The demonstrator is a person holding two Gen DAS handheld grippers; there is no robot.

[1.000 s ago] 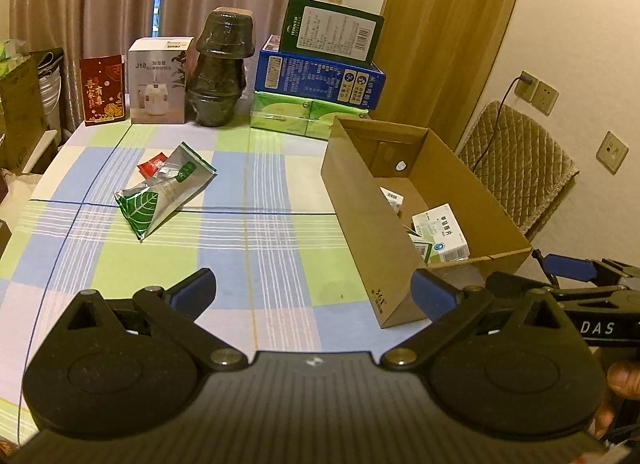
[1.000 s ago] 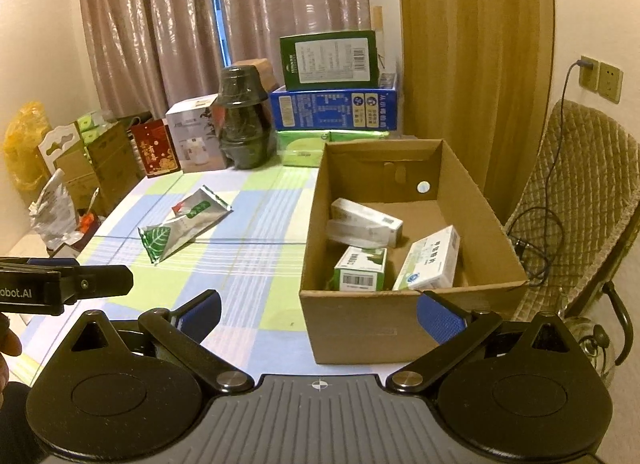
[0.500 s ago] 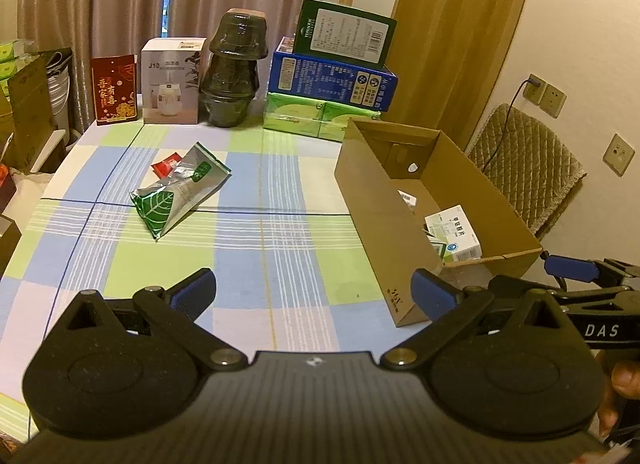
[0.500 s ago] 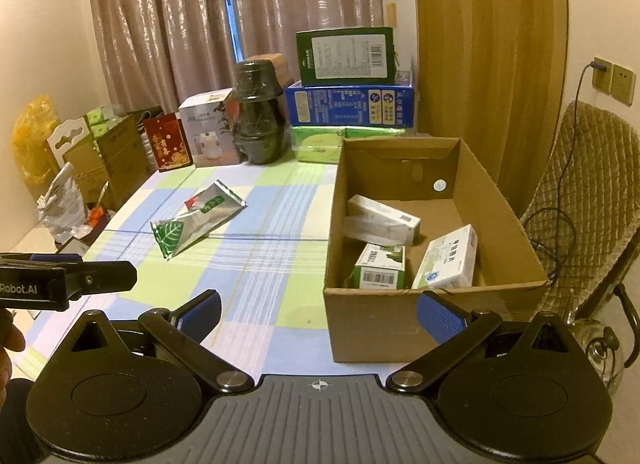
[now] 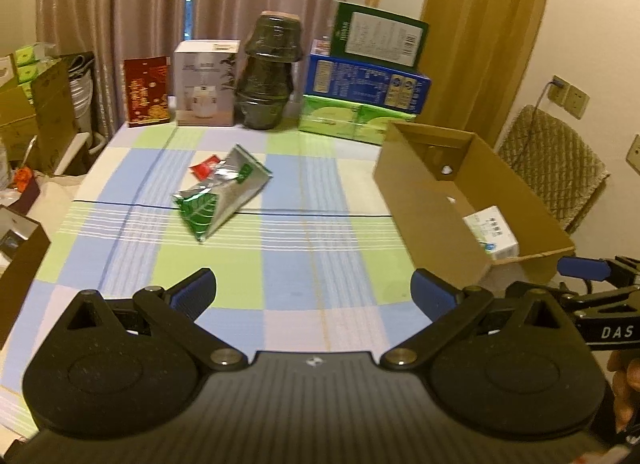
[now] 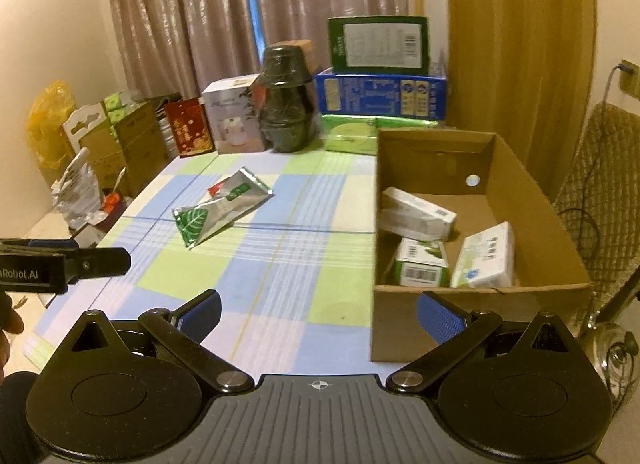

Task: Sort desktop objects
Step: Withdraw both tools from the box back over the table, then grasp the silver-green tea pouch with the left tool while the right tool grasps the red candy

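Right wrist: three cartons in cardboard box

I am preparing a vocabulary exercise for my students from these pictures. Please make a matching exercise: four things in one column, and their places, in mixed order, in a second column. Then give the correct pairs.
Things
1. silver and green foil pouch
2. small white boxes
3. dark green box
4. red packet

Places
A. on top of the blue box
B. lying flat on the checked tablecloth
C. standing at the far end of the table, left of the white carton
D. inside the cardboard box

Pairs: 1-B, 2-D, 3-A, 4-C
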